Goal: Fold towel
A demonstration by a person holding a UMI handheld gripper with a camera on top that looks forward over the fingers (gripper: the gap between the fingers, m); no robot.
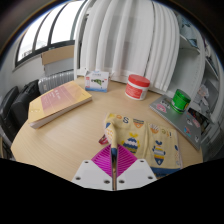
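A cream towel (150, 138) with coloured egg prints lies on the wooden table (60, 140), spread ahead and to the right of the fingers. My gripper (113, 152) is shut on the towel's near left corner, which sticks up from between the pink pads (102, 160). The pinched cloth rises above the fingertips. The rest of the towel rests flat on the table.
A book (58, 102) lies at the left. A small box (97, 80) and a red and white tub (138, 86) stand at the back. A green cup (180, 99) and a grey tray (178, 112) stand at the right. White curtains hang behind.
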